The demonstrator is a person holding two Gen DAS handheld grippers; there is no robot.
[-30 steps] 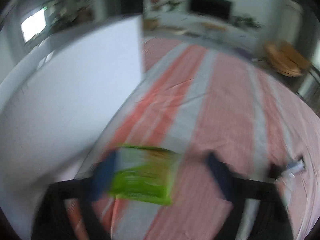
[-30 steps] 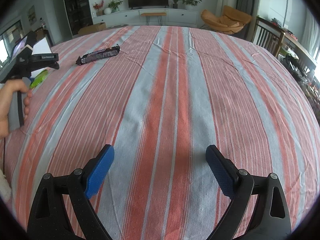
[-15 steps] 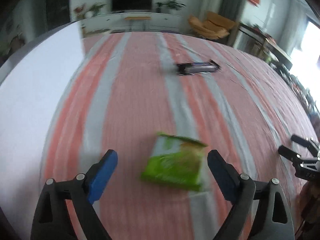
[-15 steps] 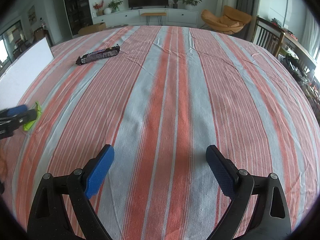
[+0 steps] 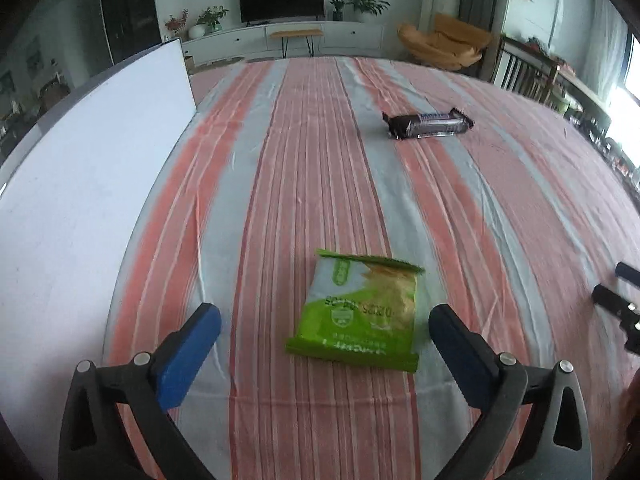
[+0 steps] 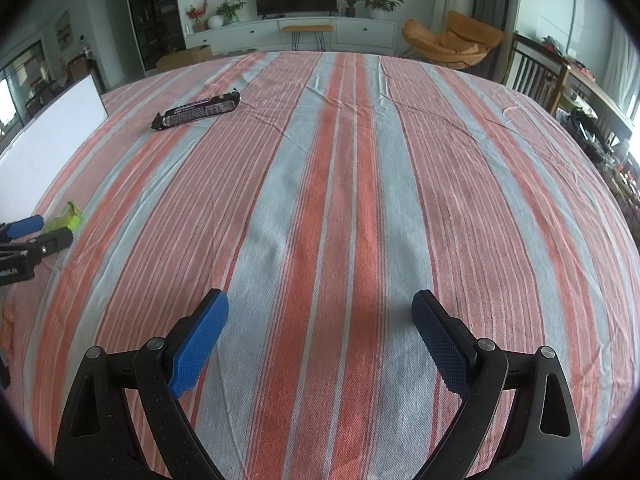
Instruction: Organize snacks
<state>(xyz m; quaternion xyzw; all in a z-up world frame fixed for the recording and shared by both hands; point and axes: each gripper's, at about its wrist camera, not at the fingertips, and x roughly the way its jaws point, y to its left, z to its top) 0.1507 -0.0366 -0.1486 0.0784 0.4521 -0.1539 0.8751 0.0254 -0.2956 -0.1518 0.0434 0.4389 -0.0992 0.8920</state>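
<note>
A green snack bag (image 5: 356,312) lies flat on the striped tablecloth (image 5: 320,160), between the blue pads of my left gripper (image 5: 322,314). The jaws are opening and neither pad touches the bag. A dark chocolate bar (image 5: 428,124) lies farther off to the right. In the right wrist view the bar (image 6: 198,110) is at the far left, and the left gripper (image 6: 36,232) and a corner of the green bag (image 6: 68,220) show at the left edge. My right gripper (image 6: 320,304) hangs open over bare cloth with nothing between its fingers.
A white board (image 5: 80,200) lies along the table's left side. The right gripper's black tips (image 5: 616,296) poke in at the right edge of the left wrist view. Chairs, a TV cabinet and plants stand beyond the table.
My left gripper swung away from the white board and its jaws widened. The green bag left the pads and now lies on the cloth. The right gripper stayed still.
</note>
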